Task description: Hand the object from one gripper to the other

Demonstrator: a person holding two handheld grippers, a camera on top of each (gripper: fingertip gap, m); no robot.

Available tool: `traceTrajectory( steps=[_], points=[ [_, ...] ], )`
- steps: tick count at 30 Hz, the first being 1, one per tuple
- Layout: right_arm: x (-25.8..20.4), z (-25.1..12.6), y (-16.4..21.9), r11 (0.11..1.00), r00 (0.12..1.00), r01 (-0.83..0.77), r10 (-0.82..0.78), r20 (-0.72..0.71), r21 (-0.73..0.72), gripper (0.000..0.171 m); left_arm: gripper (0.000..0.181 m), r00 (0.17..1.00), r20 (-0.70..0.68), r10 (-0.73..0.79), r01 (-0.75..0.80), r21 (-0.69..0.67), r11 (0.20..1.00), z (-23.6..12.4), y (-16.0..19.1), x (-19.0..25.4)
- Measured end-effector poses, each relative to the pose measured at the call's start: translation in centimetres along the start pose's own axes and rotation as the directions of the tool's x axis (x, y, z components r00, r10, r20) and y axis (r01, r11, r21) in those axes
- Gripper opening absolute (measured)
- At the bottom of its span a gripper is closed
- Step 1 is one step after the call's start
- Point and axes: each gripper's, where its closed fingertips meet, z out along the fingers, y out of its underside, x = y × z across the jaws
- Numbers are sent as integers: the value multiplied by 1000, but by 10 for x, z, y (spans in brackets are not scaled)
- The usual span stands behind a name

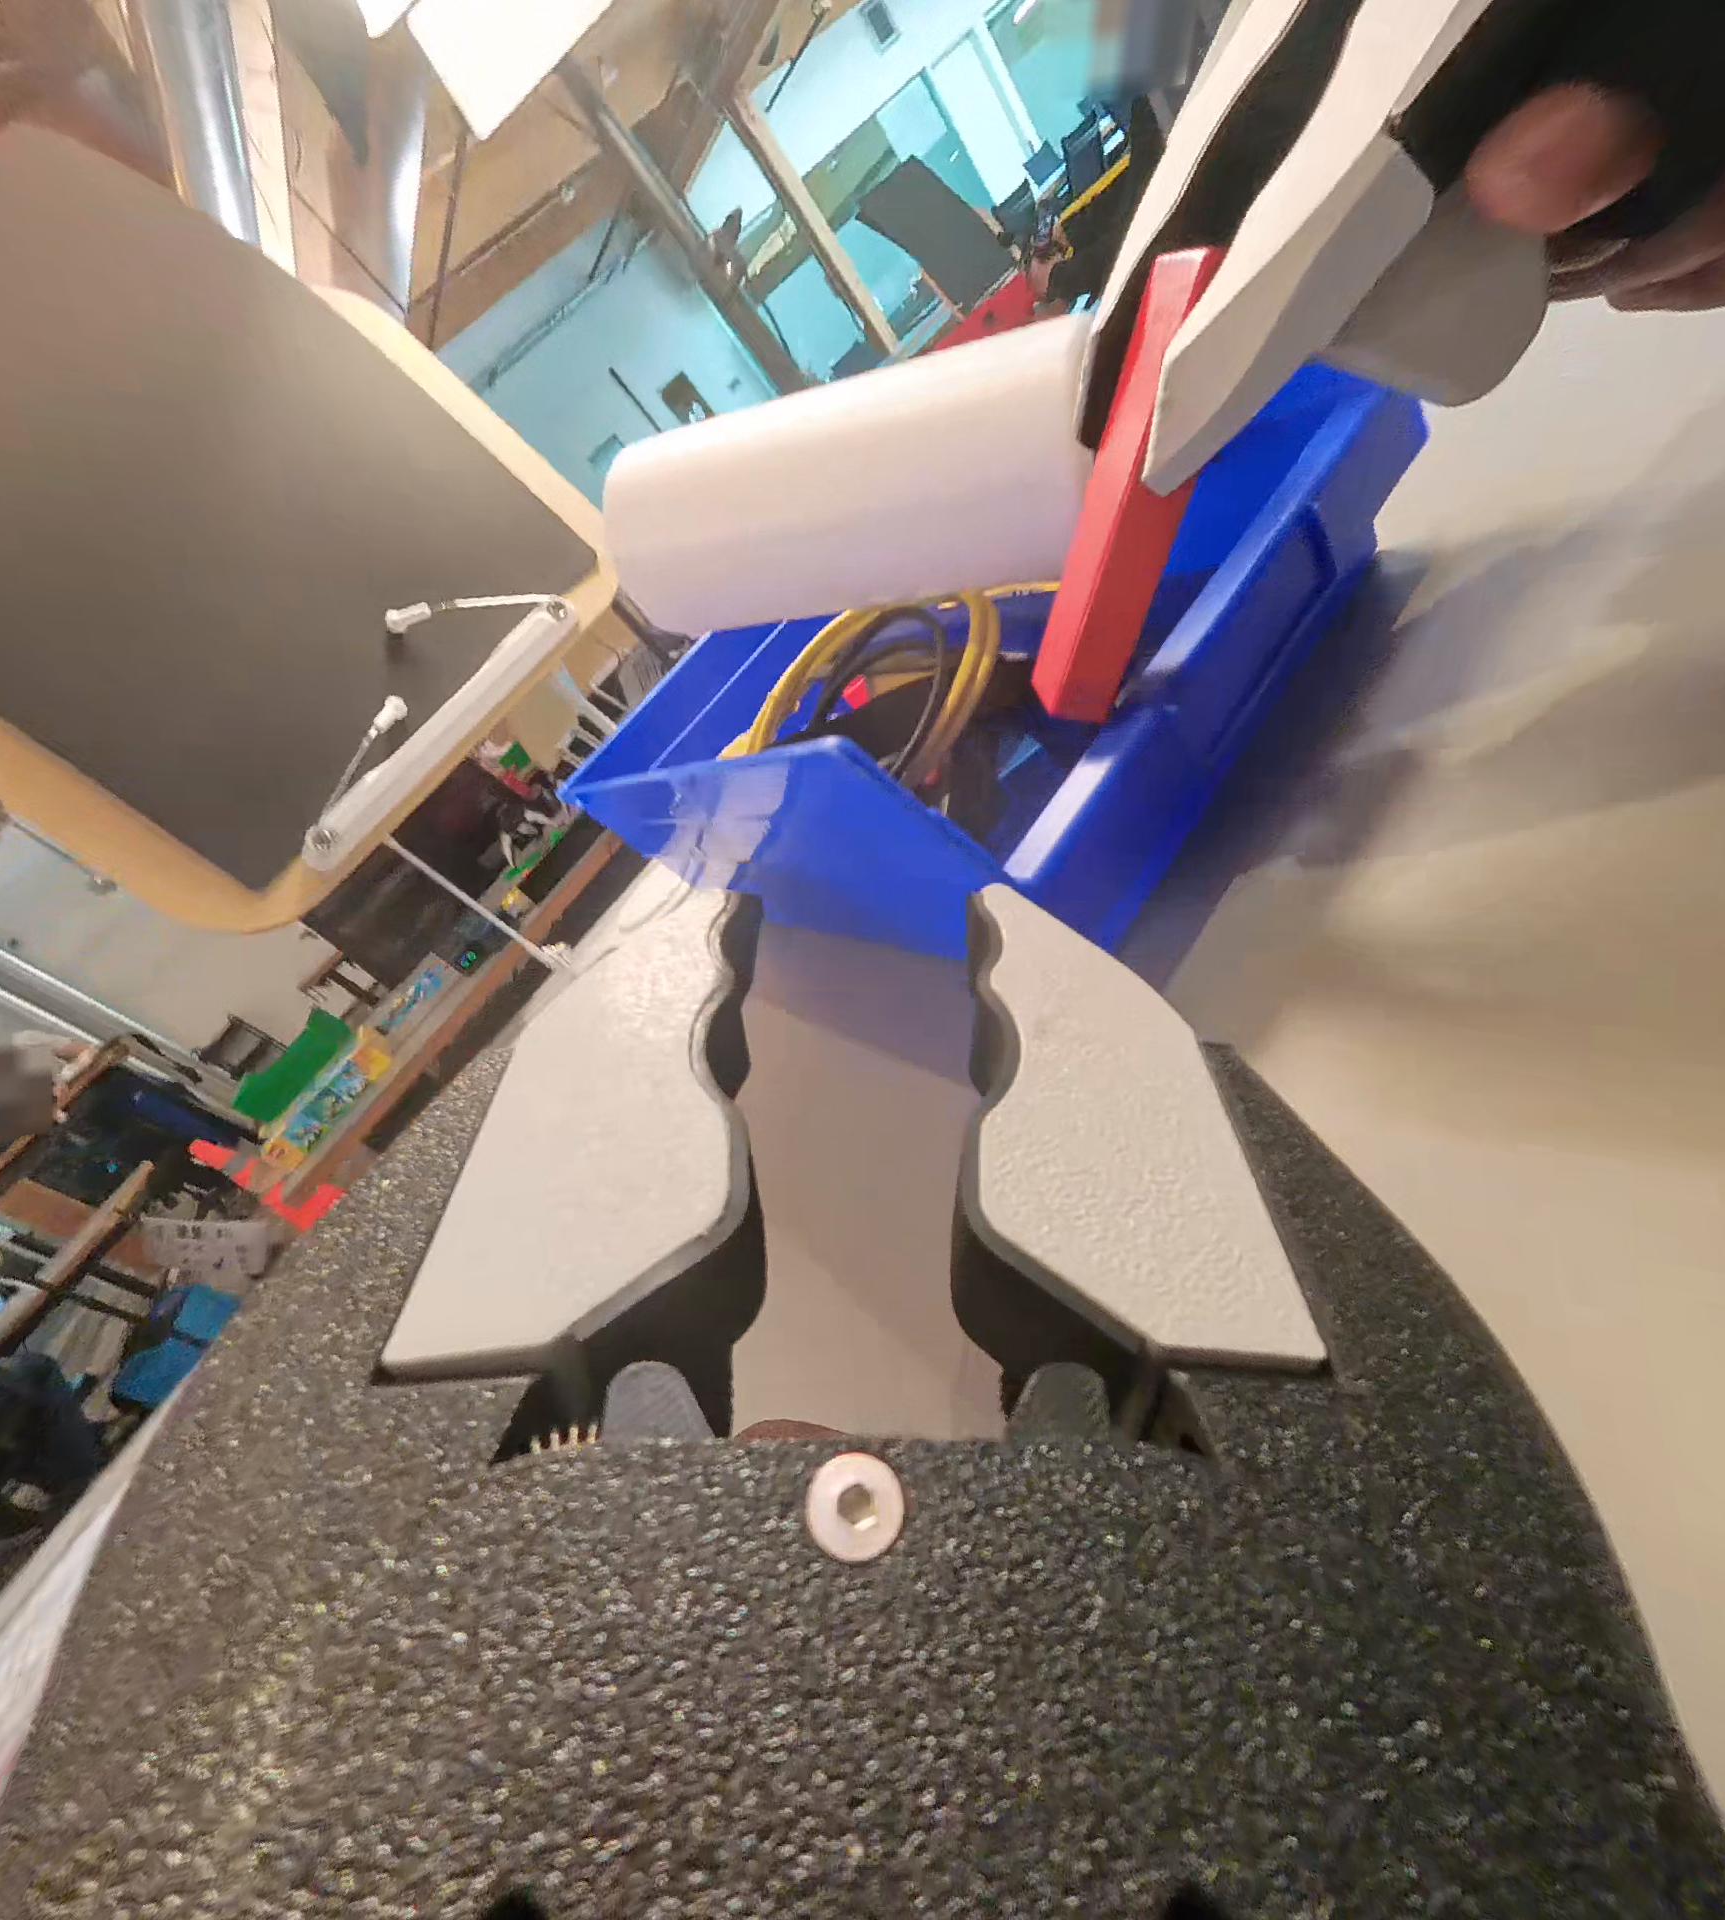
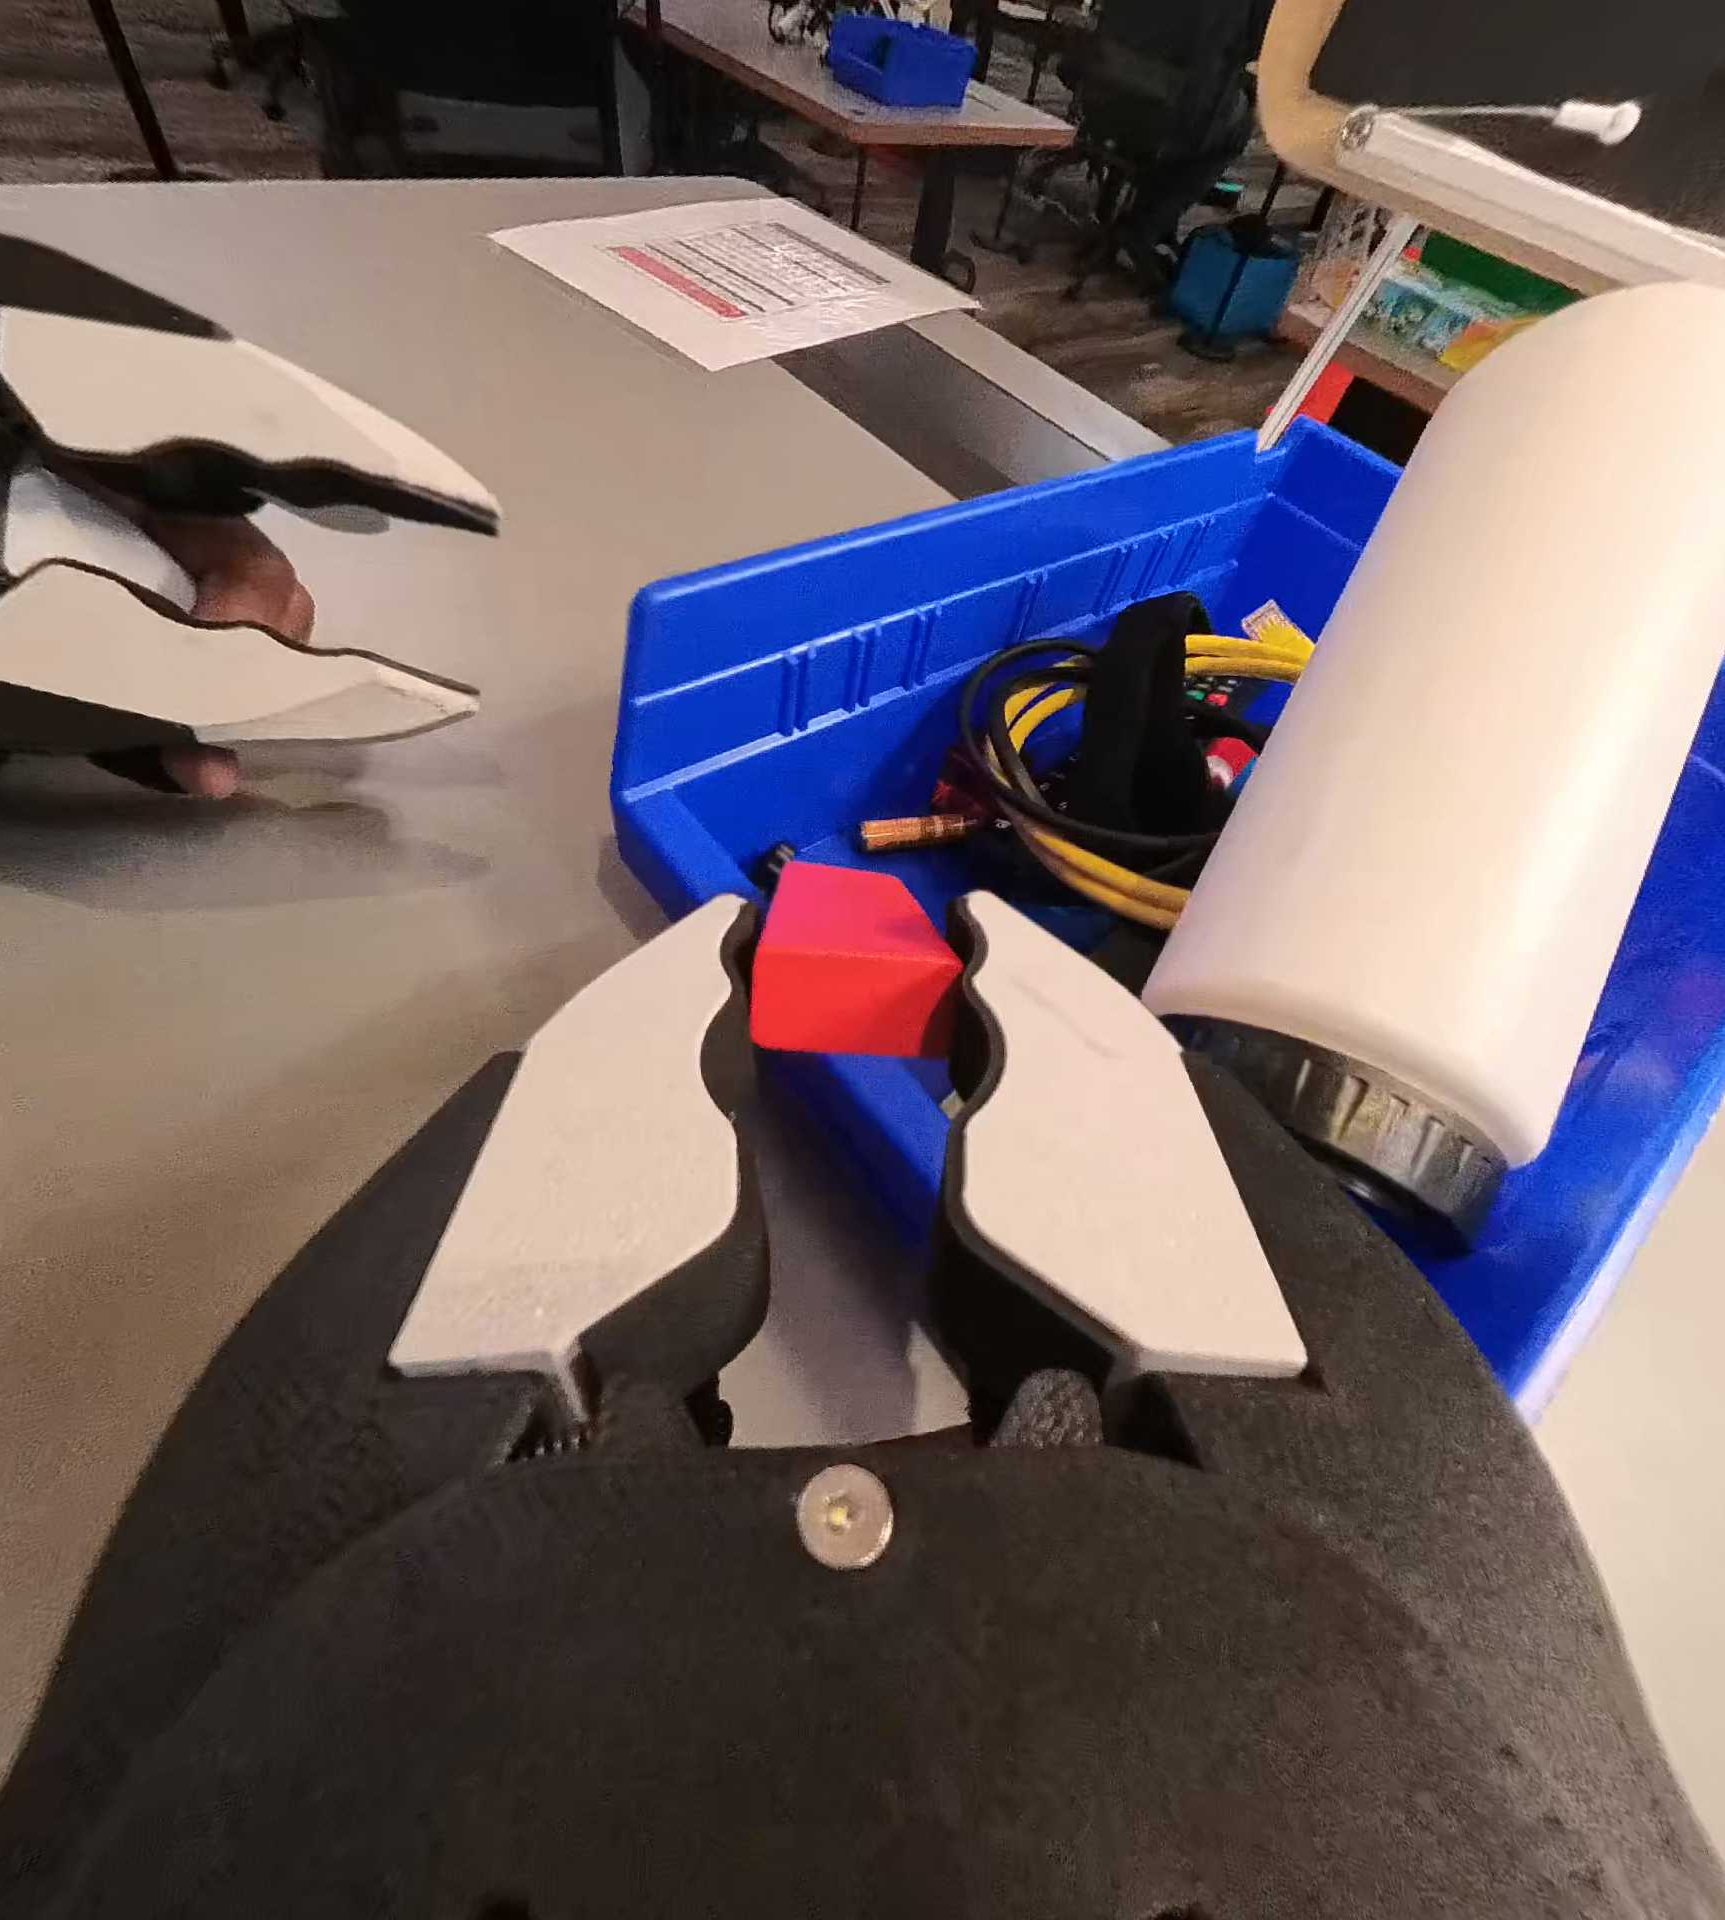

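Note:
A red block (image 2: 853, 977) is clamped between the fingertips of my right gripper (image 2: 853, 925), held over the near edge of a blue bin (image 2: 837, 665). In the left wrist view the same red block (image 1: 1112, 540) hangs from the right gripper (image 1: 1138, 416) above the blue bin (image 1: 816, 842). My left gripper (image 1: 863, 914) is open and empty, low over the table, pointing at the bin. It also shows in the right wrist view (image 2: 479, 613) at the left, open, apart from the block.
A white bottle (image 2: 1481, 727) lies across the bin over yellow and black cables (image 2: 1076, 727) and a small battery (image 2: 915, 831). A printed sheet (image 2: 733, 275) lies on the grey table (image 2: 214, 1039). A chair (image 1: 162, 499) stands beside the table.

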Motion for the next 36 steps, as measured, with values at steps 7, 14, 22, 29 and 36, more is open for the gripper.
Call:
traceTrajectory(
  steps=[7, 14, 22, 29, 36],
  points=[
    [7, 34, 11, 984, 1000, -22, 24, 5, -179, 35, 38, 999, -20, -33, 33, -19, 999, -1, 5, 1],
    [9, 51, 32, 920, 999, -22, 38, 31, -391, 35, 37, 999, -32, -13, 12, -30, 999, -4, 8, 3],
    [12, 37, 3, 898, 999, 43, -39, 16, -439, 35, 37, 1000, -8, -8, 8, -38, 999, -9, 10, -7],
    [-10, 69, 3, 871, 990, 55, 15, 138, -488, 35, 37, 1000, -14, 1, -1, -22, 1000, -10, 4, -5],
    [-21, 89, 25, 735, 946, 13, 211, 246, -678, 35, 37, 1000, -6, 10, -10, -22, 1000, -11, 3, -7]
  ],
)
